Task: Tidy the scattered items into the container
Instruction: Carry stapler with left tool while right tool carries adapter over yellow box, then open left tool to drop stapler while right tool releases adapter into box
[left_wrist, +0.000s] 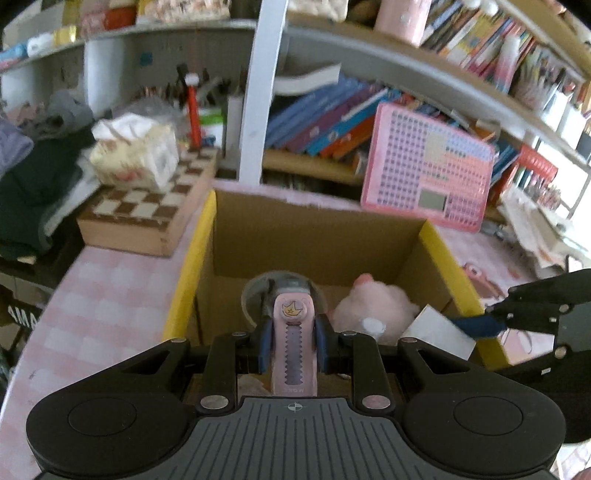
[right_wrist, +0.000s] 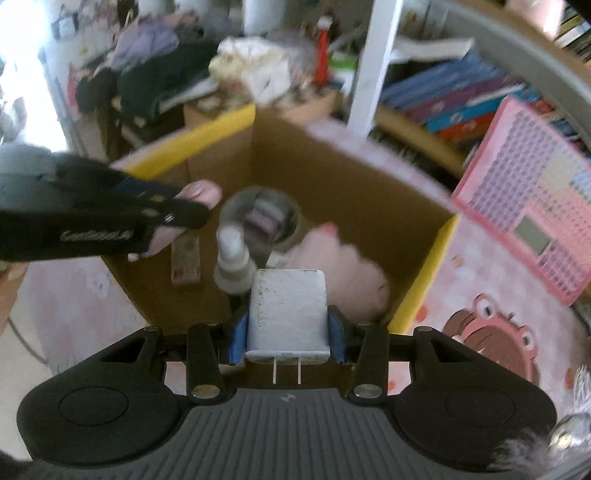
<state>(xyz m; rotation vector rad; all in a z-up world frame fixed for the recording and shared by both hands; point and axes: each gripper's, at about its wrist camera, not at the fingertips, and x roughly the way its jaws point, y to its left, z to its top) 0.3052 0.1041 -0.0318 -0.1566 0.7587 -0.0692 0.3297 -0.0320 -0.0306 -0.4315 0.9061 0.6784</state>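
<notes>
An open cardboard box (left_wrist: 314, 229) with yellow flaps stands on the pink table; it also shows in the right wrist view (right_wrist: 354, 177). My left gripper (left_wrist: 293, 341) is shut on a pink tape dispenser (left_wrist: 293, 347) held over the box. My right gripper (right_wrist: 288, 332) is shut on a white plug charger (right_wrist: 288, 314) over the box's near edge. The right gripper (left_wrist: 480, 326) with the charger (left_wrist: 439, 330) shows in the left wrist view, the left gripper (right_wrist: 177, 214) in the right wrist view. Inside the box lie a pink plush toy (left_wrist: 376, 306), a tape roll (right_wrist: 262, 216), a white bottle (right_wrist: 232, 262) and a small block (right_wrist: 186, 260).
A chessboard box (left_wrist: 147, 210) with a tissue pack (left_wrist: 133, 153) sits left of the box. A pink keypad toy (left_wrist: 424, 173) leans on the bookshelf behind. Dark clothes (left_wrist: 33, 173) lie at far left. A fluffy grey thing (right_wrist: 554, 439) lies at near right.
</notes>
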